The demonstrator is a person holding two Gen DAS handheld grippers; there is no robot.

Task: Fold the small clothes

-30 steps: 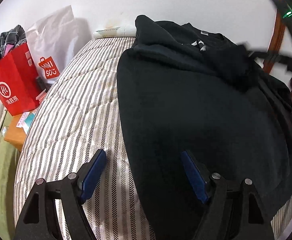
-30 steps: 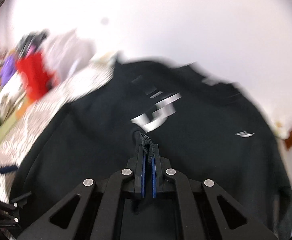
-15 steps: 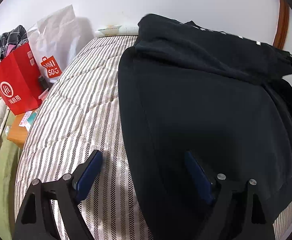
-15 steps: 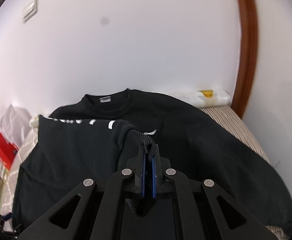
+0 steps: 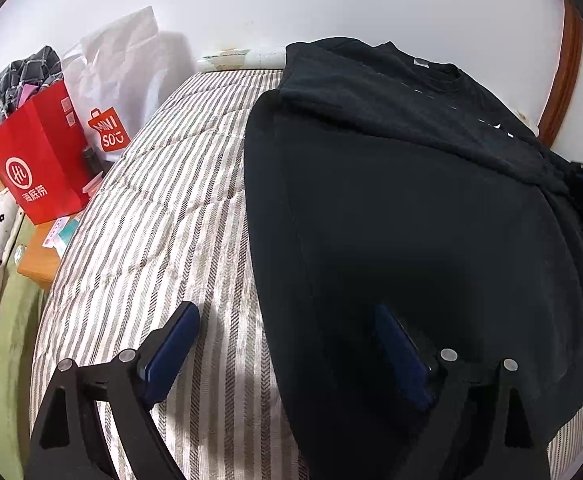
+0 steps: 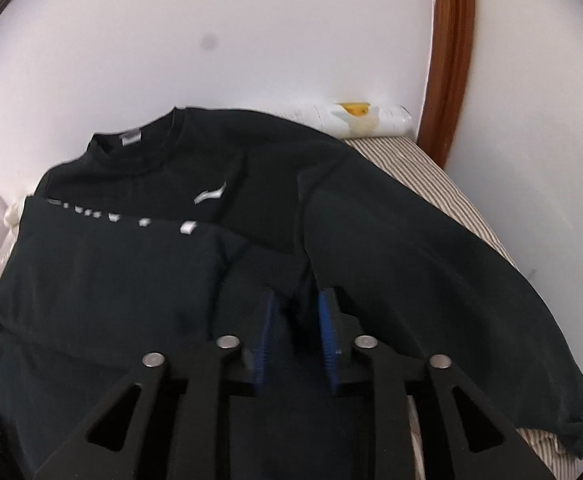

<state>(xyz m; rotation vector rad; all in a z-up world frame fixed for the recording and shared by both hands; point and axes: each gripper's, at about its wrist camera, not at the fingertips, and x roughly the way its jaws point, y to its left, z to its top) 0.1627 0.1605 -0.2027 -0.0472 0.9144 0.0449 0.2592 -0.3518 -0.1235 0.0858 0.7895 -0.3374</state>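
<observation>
A black sweatshirt lies on the striped bed, its left sleeve folded across the chest. My left gripper is open and empty, straddling the garment's left edge near the hem. In the right wrist view the sweatshirt shows its collar, white logo and the folded sleeve. My right gripper is open just over the sleeve cuff, which lies released on the chest. The right sleeve stretches out to the right.
The striped mattress has bare room left of the garment. A red paper bag and a white Miniso bag stand at the left by a wooden nightstand. A white wall and brown door frame lie behind.
My right gripper carried the left sleeve cuff across the chest, then opened and let it go. The left gripper stayed open in place.
</observation>
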